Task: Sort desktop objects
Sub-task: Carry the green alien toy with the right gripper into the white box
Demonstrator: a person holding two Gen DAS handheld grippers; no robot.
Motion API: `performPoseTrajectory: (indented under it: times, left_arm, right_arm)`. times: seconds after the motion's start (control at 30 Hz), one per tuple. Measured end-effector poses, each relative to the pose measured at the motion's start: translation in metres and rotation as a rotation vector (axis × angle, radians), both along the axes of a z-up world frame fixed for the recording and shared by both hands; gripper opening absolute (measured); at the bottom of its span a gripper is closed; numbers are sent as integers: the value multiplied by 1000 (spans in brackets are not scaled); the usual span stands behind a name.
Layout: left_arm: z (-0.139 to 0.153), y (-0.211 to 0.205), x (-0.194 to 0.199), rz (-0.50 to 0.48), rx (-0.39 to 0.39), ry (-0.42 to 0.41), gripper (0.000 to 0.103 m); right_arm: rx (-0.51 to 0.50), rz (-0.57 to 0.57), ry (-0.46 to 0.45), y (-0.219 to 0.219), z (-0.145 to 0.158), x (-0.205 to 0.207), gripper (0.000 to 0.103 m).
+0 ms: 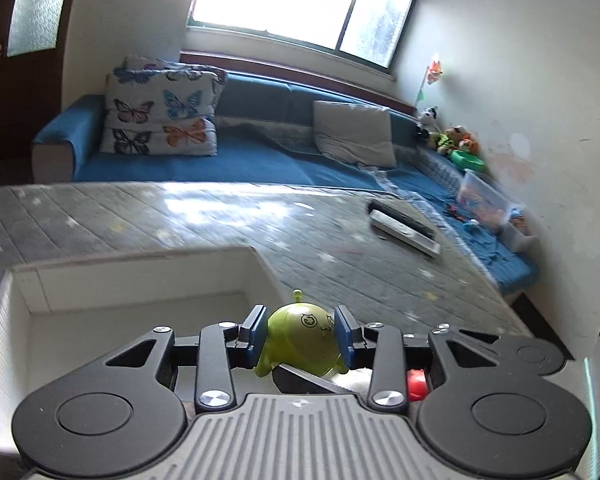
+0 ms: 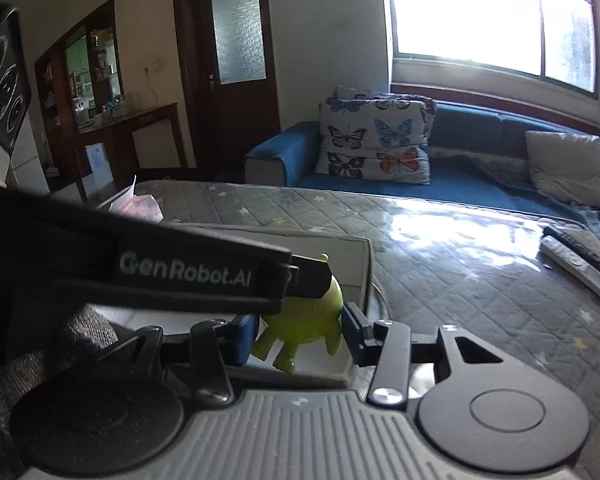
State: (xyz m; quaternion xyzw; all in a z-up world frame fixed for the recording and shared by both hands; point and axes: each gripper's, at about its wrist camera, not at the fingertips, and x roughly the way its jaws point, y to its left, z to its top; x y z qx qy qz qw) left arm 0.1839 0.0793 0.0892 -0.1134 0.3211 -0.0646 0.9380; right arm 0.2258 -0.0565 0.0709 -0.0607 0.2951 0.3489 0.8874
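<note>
green alien toy [image 1: 300,336]: we see it pinched at its round head between the blue pads of the left gripper [image 1: 301,334], both pads pressing its sides, printed face turned up toward the camera, single antenna pointing away. it hangs over the white tray [image 1: 140,280], which sits on the grey quilted tabletop [image 1: 180,208].

in the right wrist view we see the same toy [image 2: 304,320] from its lower half, legs dangling, with the right gripper [image 2: 300,332] closed in on the body from either side; its far pad touches the toy, and the near pad seems to as well, though the left gripper's black finger crosses in front and we cannot be sure of full contact. so we note both jaws narrowed onto the one toy.

a red object [image 1: 416,384] shows below the left gripper's linkage, too hidden to identify. two remote controls [image 1: 404,228] lie side by side further along the tabletop, near the blue sofa [image 1: 260,160].
</note>
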Motion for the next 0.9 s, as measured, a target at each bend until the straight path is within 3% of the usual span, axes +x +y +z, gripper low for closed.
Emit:
performPoseTrajectory:
  times: [0.17,0.37,0.67,0.9]
  left_arm:
    - [-18,28,29,43,-38,54,38]
    - [-50,58,58,74,-107,121,38]
    - [-86,81,80,89,-212,214,37]
    - [-94,88,86,93,-262,230,40]
  right_arm:
    - [-16,35,48,30,-12,32,45]
    - [-105,71,114,59,-37,72,45]
    - [-251,106,128,85,-70,89,45]
    - [-335,116,95,97,-75,92,46]
